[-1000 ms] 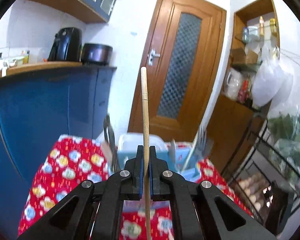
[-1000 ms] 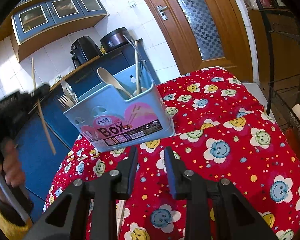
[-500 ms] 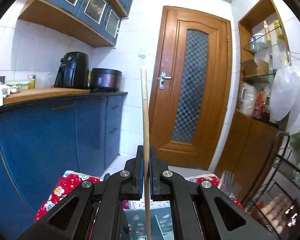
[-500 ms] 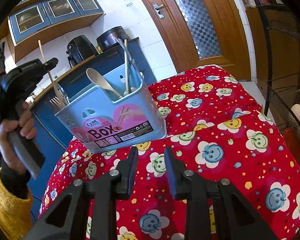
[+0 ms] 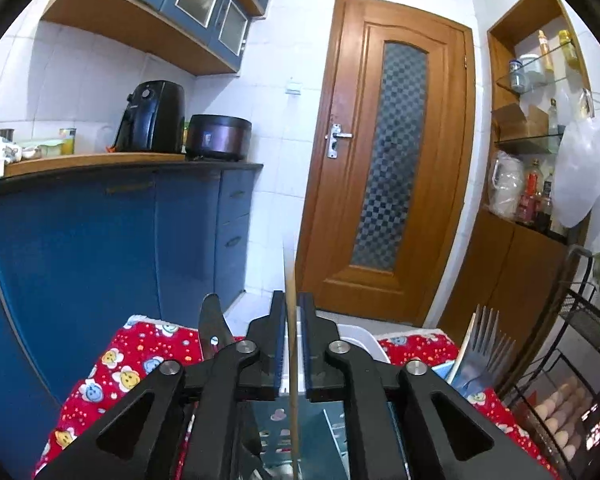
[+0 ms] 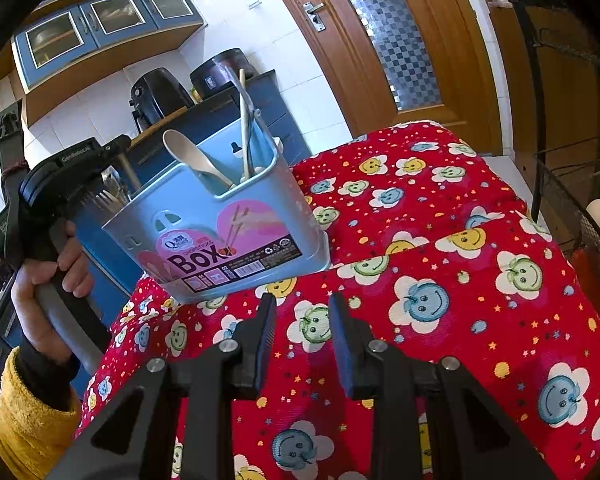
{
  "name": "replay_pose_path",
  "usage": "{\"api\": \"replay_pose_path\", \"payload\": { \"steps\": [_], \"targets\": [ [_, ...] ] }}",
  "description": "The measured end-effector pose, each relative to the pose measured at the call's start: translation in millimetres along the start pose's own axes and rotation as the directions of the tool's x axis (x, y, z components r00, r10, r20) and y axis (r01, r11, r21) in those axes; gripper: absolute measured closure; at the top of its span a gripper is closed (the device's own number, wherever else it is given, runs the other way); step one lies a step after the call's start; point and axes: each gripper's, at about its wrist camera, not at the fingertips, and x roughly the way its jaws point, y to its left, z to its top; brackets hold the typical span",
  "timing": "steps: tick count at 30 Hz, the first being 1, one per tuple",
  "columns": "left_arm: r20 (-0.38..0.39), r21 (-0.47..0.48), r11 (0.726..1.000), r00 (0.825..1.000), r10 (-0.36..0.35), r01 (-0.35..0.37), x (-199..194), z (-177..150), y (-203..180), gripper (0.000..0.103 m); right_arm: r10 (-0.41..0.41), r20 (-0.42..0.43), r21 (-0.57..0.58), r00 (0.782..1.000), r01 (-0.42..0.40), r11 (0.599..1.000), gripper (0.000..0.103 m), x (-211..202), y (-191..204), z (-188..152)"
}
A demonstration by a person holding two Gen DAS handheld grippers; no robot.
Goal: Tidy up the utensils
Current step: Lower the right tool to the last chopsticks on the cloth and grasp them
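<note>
A light blue utensil box point(image 6: 228, 232) stands on the red flowered tablecloth point(image 6: 460, 260); it holds a white spoon point(image 6: 192, 156), chopsticks point(image 6: 244, 128) and forks point(image 5: 488, 336). My left gripper point(image 5: 291, 300) hovers over the box's point(image 5: 320, 432) left compartment, and its jaws are opening. A wooden chopstick point(image 5: 290, 280) stands upright between them with a gap on each side, its lower end down in the box. In the right wrist view a hand holds that left gripper point(image 6: 112, 152) at the box's left end. My right gripper point(image 6: 302, 308) is open and empty, low over the cloth in front of the box.
A black wire rack with eggs point(image 5: 560, 400) stands right of the table, close to its edge. Blue cabinets point(image 5: 100, 248) with a countertop run along the left behind the table, and a wooden door point(image 5: 392, 176) is at the back.
The left jaws have parted and the chopstick has slid down between them, so less of it shows above. The left gripper came over the box. The right gripper stayed put.
</note>
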Motion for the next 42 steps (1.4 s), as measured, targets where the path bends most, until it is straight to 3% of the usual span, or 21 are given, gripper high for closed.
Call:
{"api": "replay_pose_path", "payload": {
  "steps": [2, 4, 23, 42],
  "targets": [
    [-0.010, -0.001, 1.000, 1.000, -0.005, 0.005, -1, 0, 0, 0.077, 0.000, 0.001, -0.001, 1.000, 0.000, 1.000, 0.073, -1, 0, 0],
    [-0.007, -0.005, 1.000, 1.000, -0.006, 0.005, -5, 1, -1, 0.072, -0.001, 0.004, -0.001, 1.000, 0.001, 1.000, 0.073, -3, 1, -1],
    [-0.068, -0.008, 0.999, 0.996, -0.053, 0.052, -63, 4, 9, 0.067, 0.017, 0.025, -0.034, 1.000, -0.016, 0.999, 0.073, -21, 23, -6],
    [-0.211, -0.003, 1.000, 0.977, -0.018, 0.018, -112, -44, 23, 0.067, 0.017, 0.004, -0.089, 1.000, -0.016, 0.996, 0.073, -35, 46, -22]
  ]
}}
